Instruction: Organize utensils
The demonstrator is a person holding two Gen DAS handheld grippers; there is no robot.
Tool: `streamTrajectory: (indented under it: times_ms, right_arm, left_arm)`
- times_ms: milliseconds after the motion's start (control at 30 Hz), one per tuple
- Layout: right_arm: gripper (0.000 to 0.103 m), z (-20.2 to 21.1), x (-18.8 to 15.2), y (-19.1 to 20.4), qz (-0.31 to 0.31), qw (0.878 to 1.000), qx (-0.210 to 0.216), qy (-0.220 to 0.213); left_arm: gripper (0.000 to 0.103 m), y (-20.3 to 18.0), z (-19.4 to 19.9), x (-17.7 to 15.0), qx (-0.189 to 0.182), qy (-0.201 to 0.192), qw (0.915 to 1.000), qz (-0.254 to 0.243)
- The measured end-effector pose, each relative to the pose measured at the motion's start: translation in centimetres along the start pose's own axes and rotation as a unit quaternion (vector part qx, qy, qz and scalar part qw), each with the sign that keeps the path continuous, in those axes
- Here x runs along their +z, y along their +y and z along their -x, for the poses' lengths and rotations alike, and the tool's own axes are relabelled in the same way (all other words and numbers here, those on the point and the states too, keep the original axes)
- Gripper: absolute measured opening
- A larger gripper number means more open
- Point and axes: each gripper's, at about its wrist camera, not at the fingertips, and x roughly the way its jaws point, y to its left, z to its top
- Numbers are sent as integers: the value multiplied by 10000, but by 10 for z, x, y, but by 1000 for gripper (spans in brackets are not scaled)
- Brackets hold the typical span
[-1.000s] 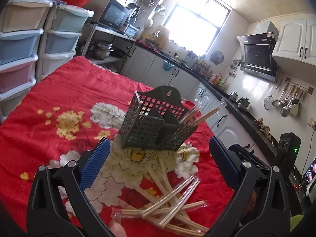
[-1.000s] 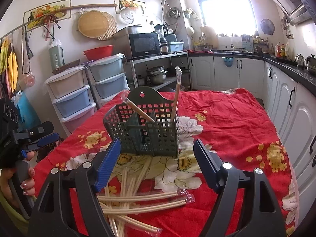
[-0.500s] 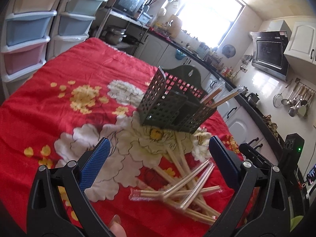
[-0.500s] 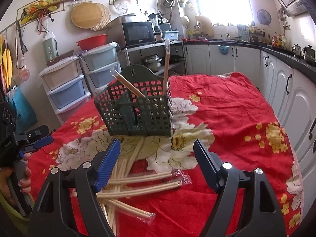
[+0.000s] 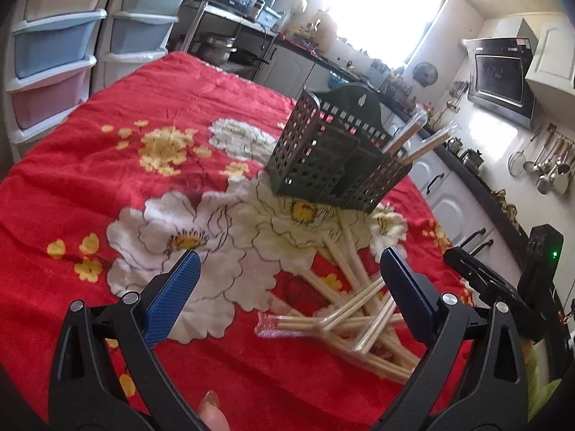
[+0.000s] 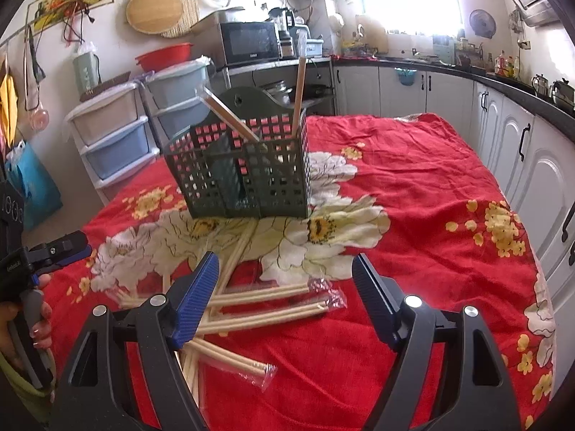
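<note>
A dark green perforated utensil caddy [image 5: 334, 158] [image 6: 244, 176] stands on a red flowered tablecloth [image 5: 125, 179] [image 6: 431, 215]. Two wrapped chopstick pairs lean inside it [image 6: 298, 93] [image 5: 406, 136]. Several more chopstick pairs in clear wrappers [image 5: 355, 309] [image 6: 266, 301] lie crossed in a loose pile in front of the caddy. My left gripper [image 5: 287, 273] hovers open above the cloth, just left of the pile. My right gripper [image 6: 285, 276] stands open over the pile, with nothing between its blue pads. Each gripper shows at the edge of the other's view.
Plastic drawer units [image 5: 54, 54] [image 6: 115, 133] stand beyond the table's far left side. White kitchen cabinets [image 6: 521, 143] and a dark counter run along the right. A microwave [image 6: 251, 39] sits on a shelf behind the caddy. A person's hand [image 6: 36, 323] holds the left gripper's handle.
Both grippers have sunk toward the table and tilted further down, so the chopstick pile now lies closer under the fingers. Jaws stay as wide as before.
</note>
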Motion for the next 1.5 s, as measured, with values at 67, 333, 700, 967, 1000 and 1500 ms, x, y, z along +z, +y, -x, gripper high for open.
streamTrajectory:
  times_ms: [67, 333, 700, 967, 1000, 1500]
  right_arm:
    - [74, -5, -3, -1, 6, 9999, -31, 143]
    - [68, -28, -14, -17, -307, 9976, -94, 615]
    - [52, -58, -24, -49, -1163, 9873, 49, 1082]
    - [27, -62, -25, -52, -1199, 9865, 49, 1111]
    - [25, -63, -25, -52, -1170, 9868, 63, 1117]
    - [5, -59, -27, -49, -1118, 9884, 80, 1027]
  left_arm:
    - [92, 3, -2, -4, 40, 104, 9999, 50]
    - [66, 20, -7, -16, -22, 416, 9984, 377]
    - [47, 40, -20, -32, -595, 896, 9869, 1203]
    - [30, 46, -26, -34, -791, 921, 9812, 1497]
    - [28, 46, -26, -33, -792, 917, 9810, 1512]
    - [17, 47, -32, -33, -862, 948, 9791, 1579]
